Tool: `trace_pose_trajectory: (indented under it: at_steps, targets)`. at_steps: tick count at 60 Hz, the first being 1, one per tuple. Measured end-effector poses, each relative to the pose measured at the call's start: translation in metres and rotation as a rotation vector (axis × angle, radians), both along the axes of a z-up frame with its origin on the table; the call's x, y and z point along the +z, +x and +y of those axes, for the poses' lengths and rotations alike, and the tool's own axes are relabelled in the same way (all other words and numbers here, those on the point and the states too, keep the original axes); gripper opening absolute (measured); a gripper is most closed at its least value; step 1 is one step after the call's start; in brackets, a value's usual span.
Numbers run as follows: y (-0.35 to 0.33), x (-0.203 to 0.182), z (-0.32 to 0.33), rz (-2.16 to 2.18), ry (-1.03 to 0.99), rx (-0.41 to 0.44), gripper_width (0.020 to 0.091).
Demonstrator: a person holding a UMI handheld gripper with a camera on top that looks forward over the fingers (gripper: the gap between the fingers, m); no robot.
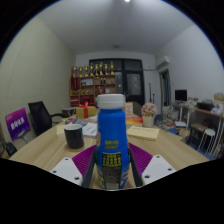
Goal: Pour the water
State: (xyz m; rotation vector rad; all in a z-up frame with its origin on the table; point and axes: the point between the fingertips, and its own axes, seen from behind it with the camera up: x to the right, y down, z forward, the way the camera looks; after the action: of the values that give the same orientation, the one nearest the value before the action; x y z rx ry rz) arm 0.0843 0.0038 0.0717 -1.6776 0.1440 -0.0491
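Observation:
A blue plastic bottle (111, 135) with a white cap and a yellow-and-black label stands upright between my gripper's (111, 165) fingers, filling the gap. Both purple pads (84, 160) press against its sides, so the gripper is shut on it. The bottle appears lifted above the wooden table (45, 148). A dark round cup (73, 135) sits on the table just left of the bottle and a little beyond the fingers.
A laptop (18, 123) and a black chair (40, 114) stand at the left. Boxes and small items (143, 122) lie on the table to the right. A shelf with bottles (92, 75) lines the back wall, and a desk (200, 108) stands at far right.

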Motion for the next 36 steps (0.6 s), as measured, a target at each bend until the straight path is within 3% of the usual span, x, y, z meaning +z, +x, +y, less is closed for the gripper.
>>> trace_pose_trajectory:
  at_steps: [17,18,20,21,28,36]
  targets:
    - [0.001,-0.001,0.003,0.082,0.023,-0.004,0.0542]
    - [0.001,-0.001,0.003,0.072,0.018,-0.004,0.0509]
    - [0.005,0.001,0.002,0.042,0.012,-0.011,0.0518]
    - [0.004,0.002,0.006,0.021,0.013,-0.019,0.0481]
    - [0.022,0.043,0.028,-0.243,0.046,-0.054,0.0481]
    - [0.043,0.120,0.061,-0.767,0.063,-0.084,0.0480]
